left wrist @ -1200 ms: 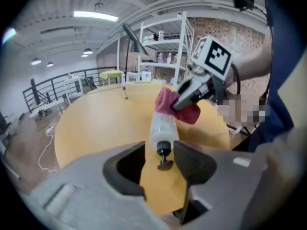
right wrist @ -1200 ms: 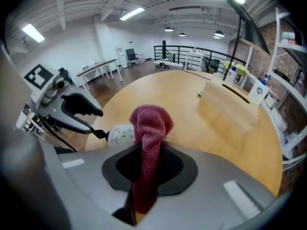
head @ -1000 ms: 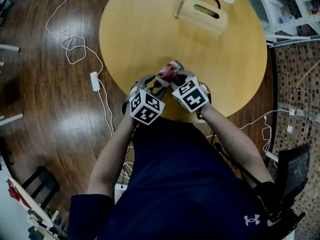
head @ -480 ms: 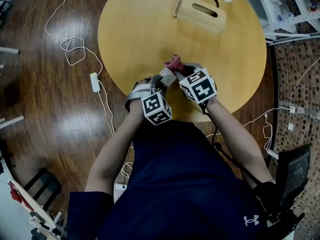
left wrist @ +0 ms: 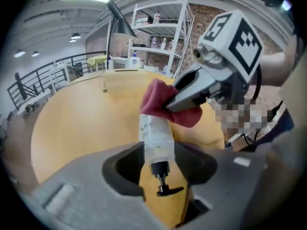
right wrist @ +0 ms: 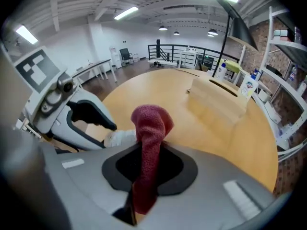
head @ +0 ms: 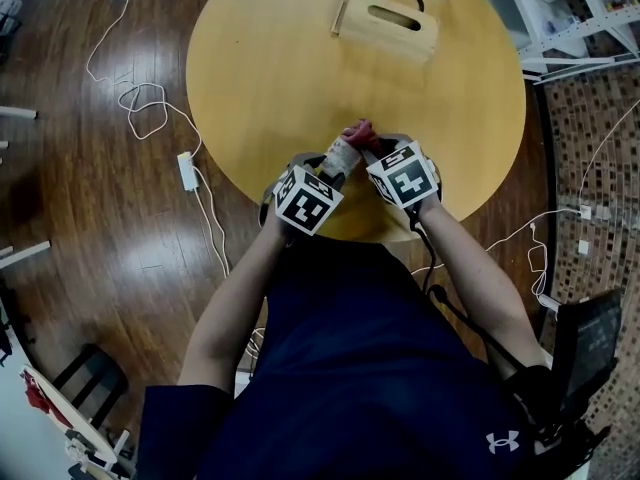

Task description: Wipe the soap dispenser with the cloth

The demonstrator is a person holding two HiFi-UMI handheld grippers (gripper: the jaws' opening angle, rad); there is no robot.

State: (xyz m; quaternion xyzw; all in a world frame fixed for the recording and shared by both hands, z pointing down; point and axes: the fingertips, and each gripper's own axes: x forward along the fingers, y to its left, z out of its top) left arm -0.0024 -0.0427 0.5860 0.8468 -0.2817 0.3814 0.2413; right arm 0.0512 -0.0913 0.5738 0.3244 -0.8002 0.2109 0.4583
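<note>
Arms: two bare arms (head: 240,298) reach up from the bottom of the head view to the near edge of the table.
Left tongs (head: 328,171): low in the middle, closed on the soap dispenser. The jaws have just been squeezing in, with the bottle between them.
Soap dispenser (left wrist: 156,133): a clear bottle held up off the table. Its black pump end points back between the left jaws.
Right tongs (head: 377,150): just right of the left tongs, pinched tight on the cloth.
Cloth (right wrist: 149,123): red, sticking up out of the right jaws and touching the far end of the bottle.
Table (head: 270,58): round and yellow wood, filling the upper middle.
Wooden box (head: 385,26): at the far edge of the table, top middle.
White cable (head: 140,98): curled on the dark floor, upper left.
</note>
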